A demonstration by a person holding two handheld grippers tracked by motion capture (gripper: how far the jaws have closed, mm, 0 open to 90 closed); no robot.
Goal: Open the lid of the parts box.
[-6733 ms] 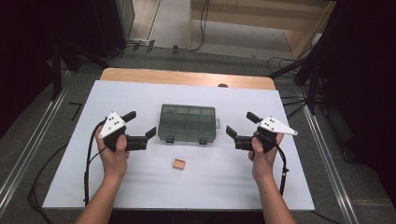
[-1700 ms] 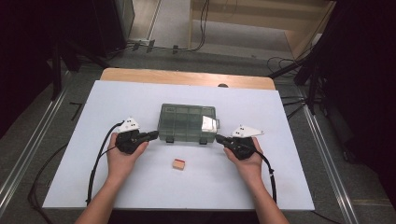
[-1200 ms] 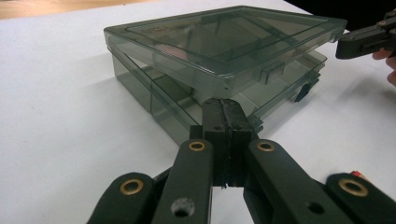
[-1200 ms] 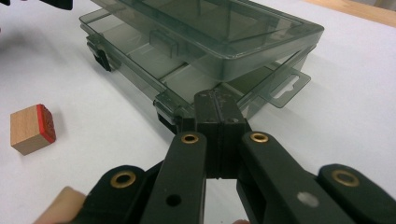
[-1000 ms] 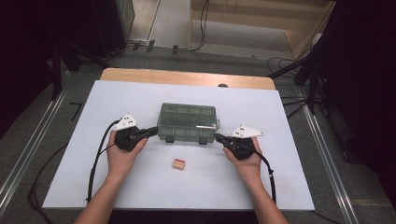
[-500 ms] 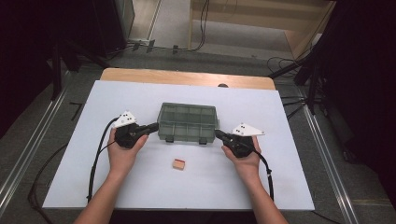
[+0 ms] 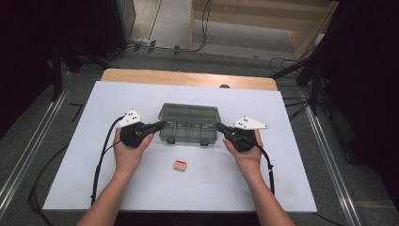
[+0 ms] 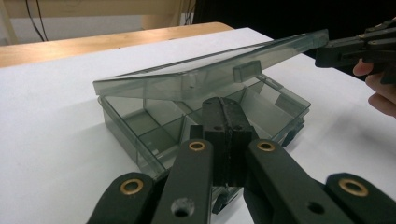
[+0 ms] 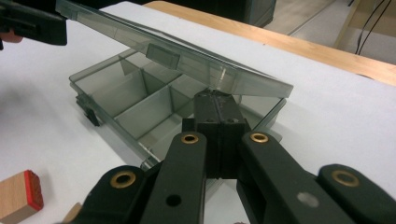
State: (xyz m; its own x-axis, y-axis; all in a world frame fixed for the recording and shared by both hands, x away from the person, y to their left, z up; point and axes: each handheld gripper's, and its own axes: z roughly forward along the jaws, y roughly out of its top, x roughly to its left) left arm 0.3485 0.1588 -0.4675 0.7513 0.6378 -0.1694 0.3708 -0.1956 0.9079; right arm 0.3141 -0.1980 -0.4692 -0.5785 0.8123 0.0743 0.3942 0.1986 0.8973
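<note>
Wooden block (image 9: 18,196) cut off at left edge in right gripper view. Near corner of box (image 8: 205,126) hidden behind left gripper (image 8: 224,123) jaws. Can't tell from high view whether jaws touch box; too small.

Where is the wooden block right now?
In the high view the block lies on the white table just in front of the box, between the person's two hands; in the right gripper view it sits at bottom left.
</note>
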